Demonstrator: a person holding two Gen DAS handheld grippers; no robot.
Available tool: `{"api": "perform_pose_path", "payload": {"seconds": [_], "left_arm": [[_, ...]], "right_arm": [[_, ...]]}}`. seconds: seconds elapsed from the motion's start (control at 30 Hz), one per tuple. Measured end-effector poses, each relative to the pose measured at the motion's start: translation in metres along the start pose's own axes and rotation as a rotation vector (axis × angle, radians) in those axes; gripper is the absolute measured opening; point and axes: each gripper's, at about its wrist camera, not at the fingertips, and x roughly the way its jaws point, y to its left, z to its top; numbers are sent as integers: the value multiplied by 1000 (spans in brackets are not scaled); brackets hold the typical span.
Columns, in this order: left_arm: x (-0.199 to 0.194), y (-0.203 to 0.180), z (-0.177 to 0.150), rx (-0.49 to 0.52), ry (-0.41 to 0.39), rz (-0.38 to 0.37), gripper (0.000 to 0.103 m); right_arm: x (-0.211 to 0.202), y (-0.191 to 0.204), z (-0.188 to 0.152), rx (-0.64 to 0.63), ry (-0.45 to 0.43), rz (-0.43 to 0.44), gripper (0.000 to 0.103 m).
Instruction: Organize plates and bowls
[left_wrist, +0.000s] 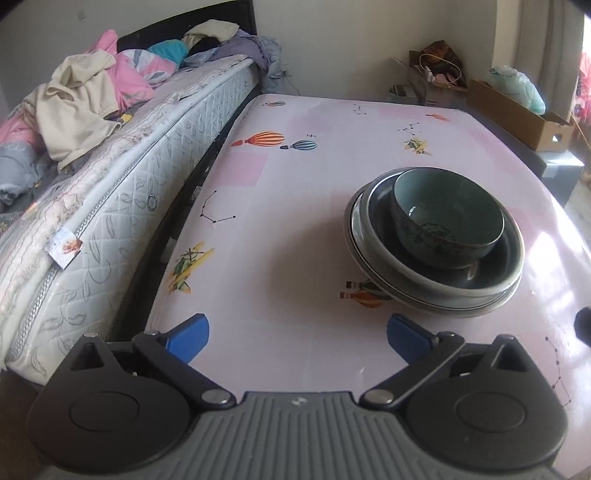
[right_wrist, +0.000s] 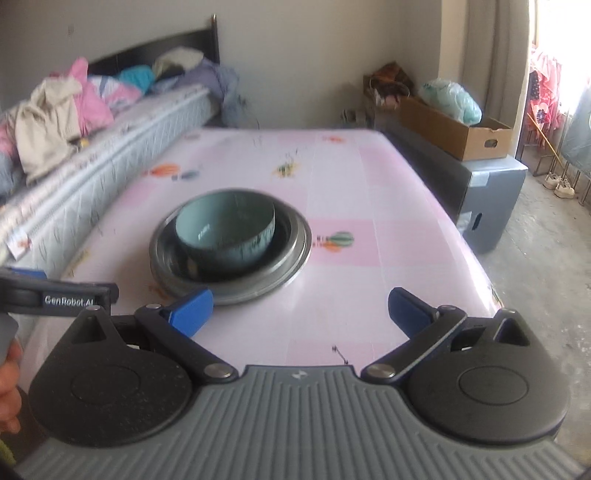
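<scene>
Where the left gripper (right_wrist: 22, 291) pokes in at the left edge of the right wrist view, "GenRobot.AI" reads on its side. Both it and the right gripper (right_wrist: 300, 308) stand wide open, holding nothing. Centre frame on the pink tabletop (right_wrist: 369, 192), a teal bowl (right_wrist: 225, 232) sits upright, mouth up, in stacked plates (right_wrist: 291, 254). A bed (left_wrist: 110, 206) borders the left; a cardboard box (right_wrist: 458, 133) lies upper right.
</scene>
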Motion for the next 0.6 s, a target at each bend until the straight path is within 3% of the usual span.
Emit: {"api": "perform_pose_path", "payload": {"seconds": [0.17,0.6], "left_arm": [[-5,-3,-1,-47,9,-31,103],[-11,-40,-5,11,41,-79,103]], "right_arm": [[4,6,2,-34,3,-31,102],[11,-15,15,12,95,-93,102]]}}
